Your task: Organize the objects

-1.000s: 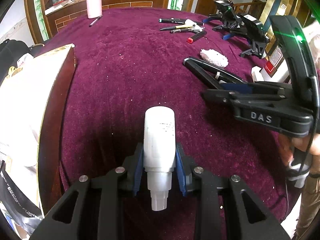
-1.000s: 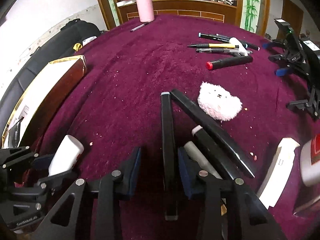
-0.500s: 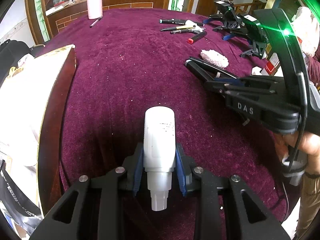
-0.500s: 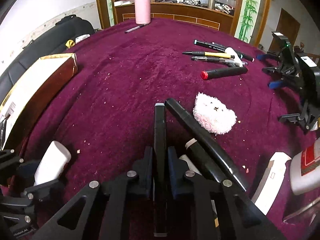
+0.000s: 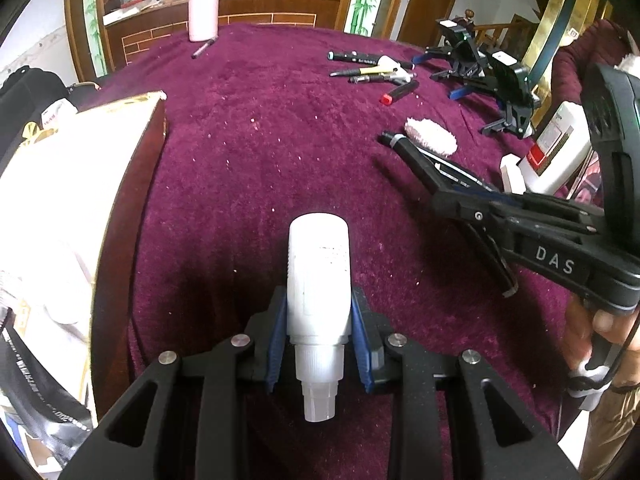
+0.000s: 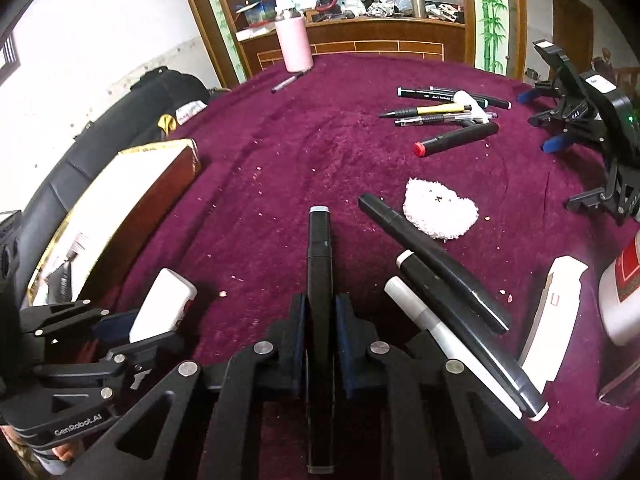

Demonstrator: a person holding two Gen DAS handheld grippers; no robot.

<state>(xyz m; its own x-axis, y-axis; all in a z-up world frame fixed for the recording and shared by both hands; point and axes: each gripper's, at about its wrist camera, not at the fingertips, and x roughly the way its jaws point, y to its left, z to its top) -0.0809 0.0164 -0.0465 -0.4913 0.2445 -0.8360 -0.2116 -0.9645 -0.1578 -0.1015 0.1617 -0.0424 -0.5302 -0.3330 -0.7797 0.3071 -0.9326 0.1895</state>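
1. The left gripper (image 5: 319, 344) has its blue pads clamped on a white bottle (image 5: 319, 280): smooth matte plastic, round-bodied, its stepped translucent cap pointing back toward the camera. The jaws stand a bottle's width apart.
2. The right gripper (image 6: 320, 328) is closed tight on a black marker (image 6: 319, 280), a slim hard barrel with a grey band at its far tip, lying straight along the fingers. The jaws have just been closing, with the marker between them.
3. Both grippers hang over a table (image 5: 280, 140) covered in plush maroon cloth, speckled with pale crumbs.
4. Just right of the held marker lie three more long pens (image 6: 436, 272) side by side: two black, one pale grey.
5. Beyond them sits one fluffy white pad (image 6: 440, 212), roughly domed.
6. Farther back lies a loose cluster of about five pens (image 6: 448, 112), one with a red end.
7. At the left edge stands one open box (image 5: 80, 200) with a glossy brown wall and cream inside.
8. One pink cylindrical flask (image 6: 294, 44) stands at the far rim.
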